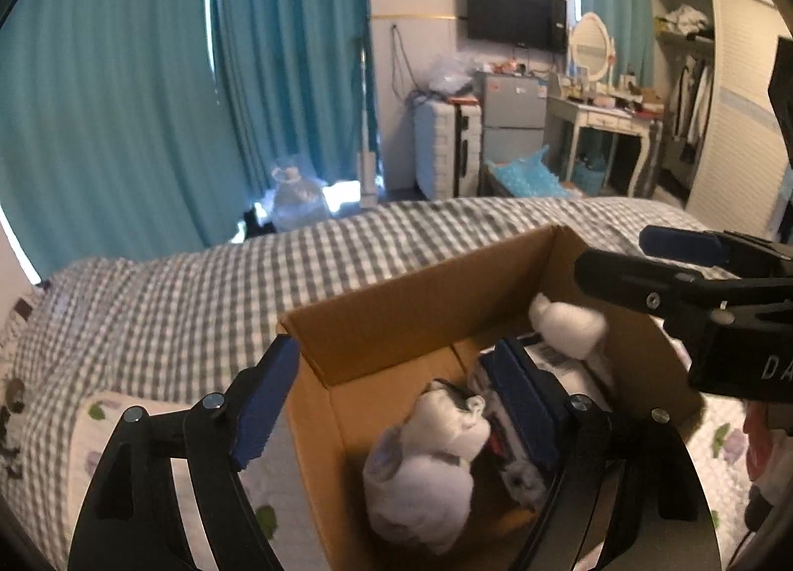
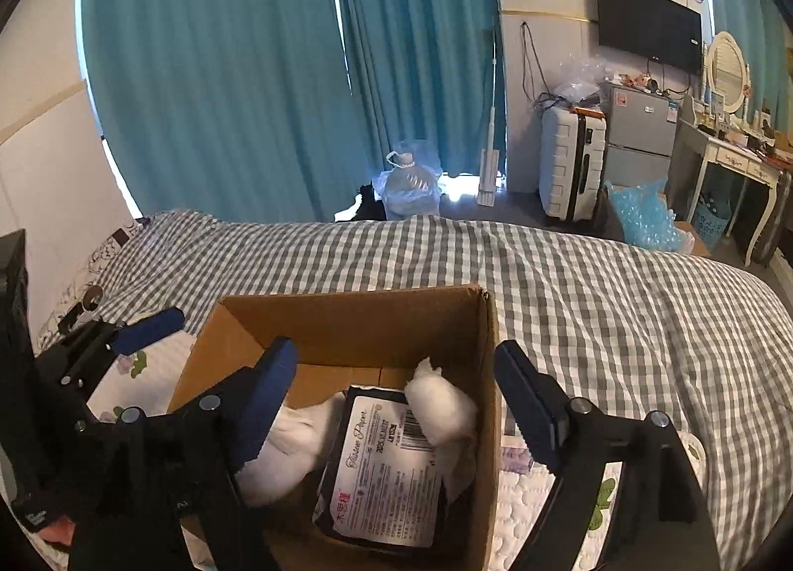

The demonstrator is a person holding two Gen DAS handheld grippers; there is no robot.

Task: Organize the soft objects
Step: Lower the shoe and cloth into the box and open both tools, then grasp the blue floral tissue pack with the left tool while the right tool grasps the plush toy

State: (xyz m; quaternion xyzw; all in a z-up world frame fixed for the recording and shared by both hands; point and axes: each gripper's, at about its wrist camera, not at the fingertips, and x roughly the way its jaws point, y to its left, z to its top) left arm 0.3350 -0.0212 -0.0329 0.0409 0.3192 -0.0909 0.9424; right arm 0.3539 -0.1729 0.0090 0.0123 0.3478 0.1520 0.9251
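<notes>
Both grippers hang right over the open brown cardboard box [image 2: 347, 323] on the grey-and-white checked bedspread [image 2: 619, 303], each spread wide with nothing between the fingers. Left gripper [image 1: 396, 402] straddles the box's left wall: one blue pad outside, the other down inside. Right gripper [image 2: 396, 402] straddles the right wall the same way.

Already in the box:
- white plush toy with dark face markings [image 1: 431, 452], left side
- black-and-white plastic tissue pack [image 2: 386, 462], lying flat, right side
- white cotton wad [image 2: 441, 405] on the pack's far corner, touching it

Step, as I read it: box loading, between a drop and the next pick. No loose soft item visible on the bed in either view, so can't tell whether any remain.

Next move needs both grippers lifted clear of the walls before any sideways travel, otherwise a finger catches the cardboard and drags the box.
</notes>
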